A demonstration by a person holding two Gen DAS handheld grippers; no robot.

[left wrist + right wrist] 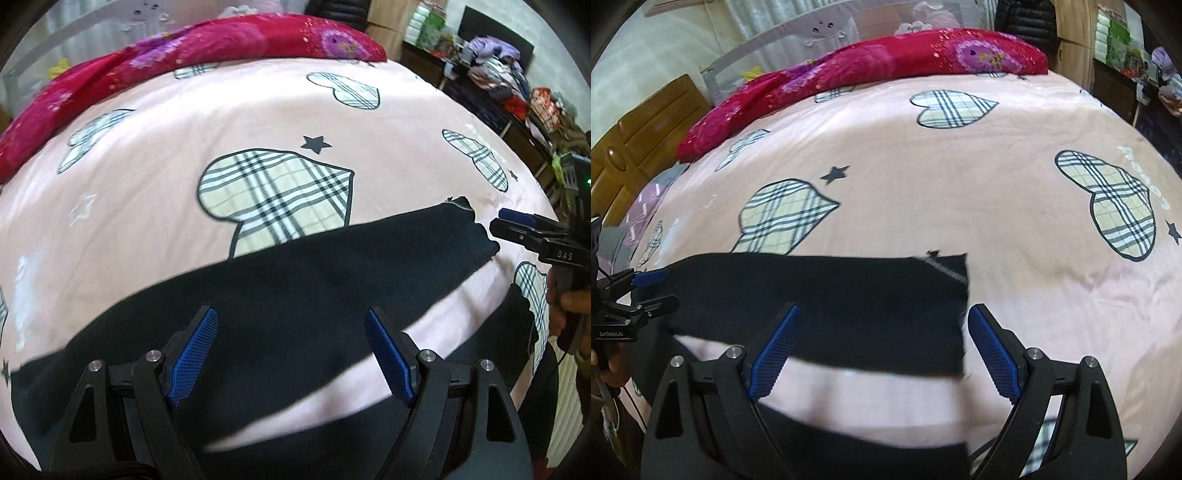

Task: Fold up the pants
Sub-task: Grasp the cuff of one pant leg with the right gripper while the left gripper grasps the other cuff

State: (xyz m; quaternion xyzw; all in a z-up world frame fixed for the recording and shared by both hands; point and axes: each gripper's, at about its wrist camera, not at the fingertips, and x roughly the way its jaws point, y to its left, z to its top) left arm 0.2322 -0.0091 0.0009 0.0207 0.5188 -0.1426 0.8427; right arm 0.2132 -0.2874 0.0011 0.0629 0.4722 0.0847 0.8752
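Observation:
Black pants (295, 280) lie across a pink bedsheet (155, 206) printed with plaid hearts. The two legs are spread apart, with a strip of sheet showing between them. My left gripper (291, 354) hovers open over the far leg, nothing between its blue pads. In the right wrist view my right gripper (886, 350) is also open, straddling the hem end of the far leg of the pants (831, 295); the near leg runs under it. Each gripper shows in the other's view: the right gripper (496, 221) at the hem, the left gripper (665, 290) at the far-left end.
A red floral quilt (207, 48) lies bunched along the bed's far side. A wooden headboard (639, 147) and a padded bed rail (798, 33) stand at the left. Cluttered shelves with clothes (498, 70) stand past the bed's right edge.

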